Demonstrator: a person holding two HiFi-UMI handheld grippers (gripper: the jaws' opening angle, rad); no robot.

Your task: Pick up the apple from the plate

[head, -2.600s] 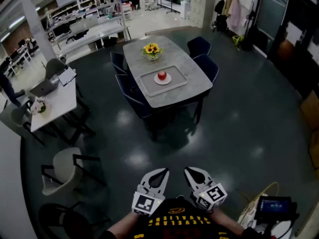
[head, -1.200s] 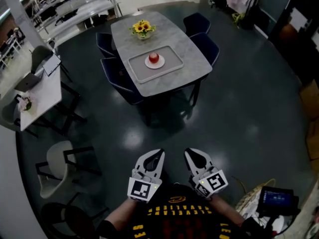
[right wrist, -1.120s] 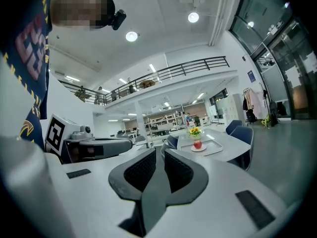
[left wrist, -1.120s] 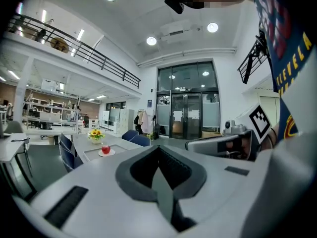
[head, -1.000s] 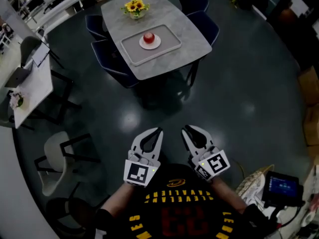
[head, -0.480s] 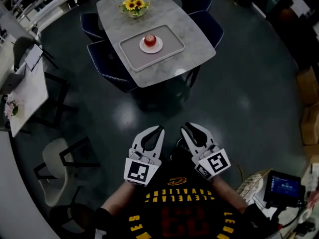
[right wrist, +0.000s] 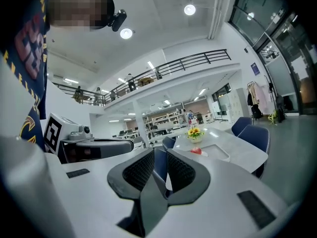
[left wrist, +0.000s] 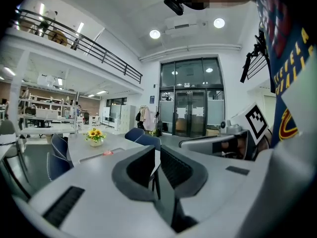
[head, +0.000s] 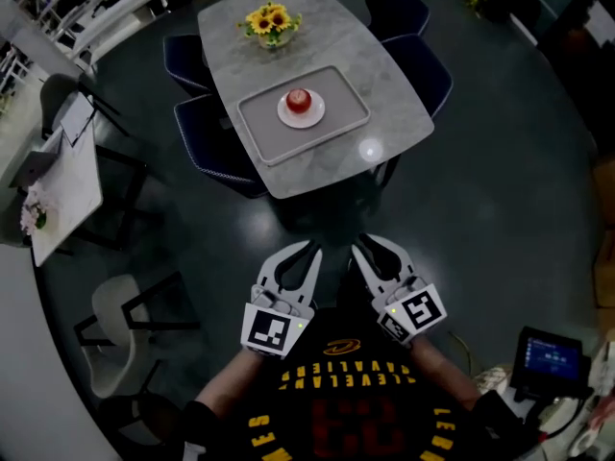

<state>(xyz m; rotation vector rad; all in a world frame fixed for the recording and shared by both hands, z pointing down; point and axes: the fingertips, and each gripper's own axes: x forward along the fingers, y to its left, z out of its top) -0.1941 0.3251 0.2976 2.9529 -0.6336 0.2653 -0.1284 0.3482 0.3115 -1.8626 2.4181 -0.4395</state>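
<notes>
**Op:** Where's the target?

**Eng:** The apple [head: 299,101] sits on the white plate [head: 284,115], mid-tray [head: 255,128], on the grey surface [head: 384,123]. The sunflowers [head: 270,19] are beyond the tray from you, clear of it.

**Op:** Gripper status?

**Eng:** Both empty.
- **Left hand-held gripper [head: 296,260]:** jaws a narrow slit apart, nothing between them.
- **Right hand-held gripper [head: 373,255]:** jaws have just been opening. There's a modest gap and nothing between them either.

Both are over the floor on your side of the tray, well apart from it, aimed roughly level toward it.

**Op:** So, approach?

**Eng:** My read is yes: you're in the walk-up, no grasp begun.
- Commit one gripper. The right looks better lined up on the tray.
- That gap looks too narrow for the apple, so spread the jaws well wider before you reach the tray.
- Come in above the tray's near rim, then drop so the pads straddle the apple's widest part.
- Close gently. It's round and will likely roll if one pad touches first.
- Lift straight up and leave the plate on the tray.
- Mind the blue chairs [head: 207,144] flanking the tray.
</notes>
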